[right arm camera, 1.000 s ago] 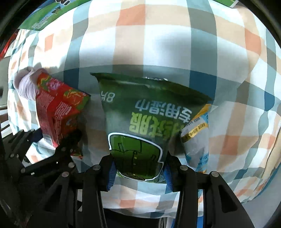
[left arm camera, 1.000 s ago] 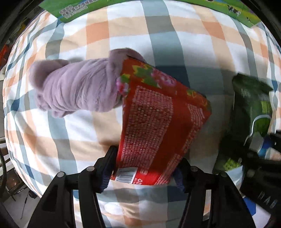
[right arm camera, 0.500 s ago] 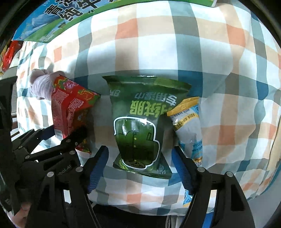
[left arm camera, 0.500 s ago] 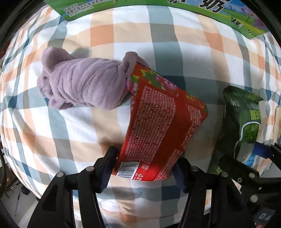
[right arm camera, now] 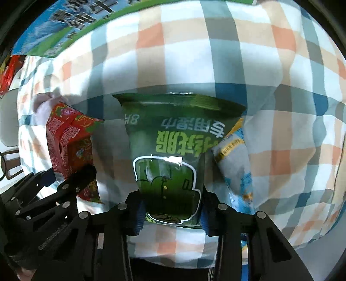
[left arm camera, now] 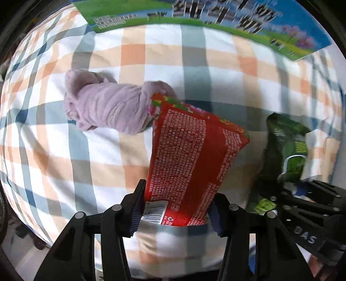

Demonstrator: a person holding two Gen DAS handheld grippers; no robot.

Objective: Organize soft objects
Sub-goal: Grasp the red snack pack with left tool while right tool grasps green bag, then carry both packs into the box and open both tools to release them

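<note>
My left gripper [left arm camera: 176, 213] is shut on the near end of a red snack packet [left arm camera: 192, 155], which is lifted off the checked cloth; the packet also shows in the right wrist view [right arm camera: 69, 147]. Its far end touches a rolled lilac plush cloth [left arm camera: 108, 110] lying on the cloth. My right gripper [right arm camera: 170, 213] is shut on the near end of a dark green wet-wipe packet [right arm camera: 173, 155], also visible at the right of the left wrist view [left arm camera: 287, 142]. A pale blue and yellow packet [right arm camera: 235, 164] lies against its right side.
The checked tablecloth [left arm camera: 173, 64] covers the surface. A green and blue printed carton [left arm camera: 216, 15] lies along the far edge, also in the right wrist view [right arm camera: 64, 28]. A red bag [right arm camera: 6, 73] sits beyond the left edge. The two grippers are side by side, close together.
My right gripper was shut on the green packet, opened half a second ago, and is now shut on it again, closer in. My left gripper still holds the red packet, drawn back slightly.
</note>
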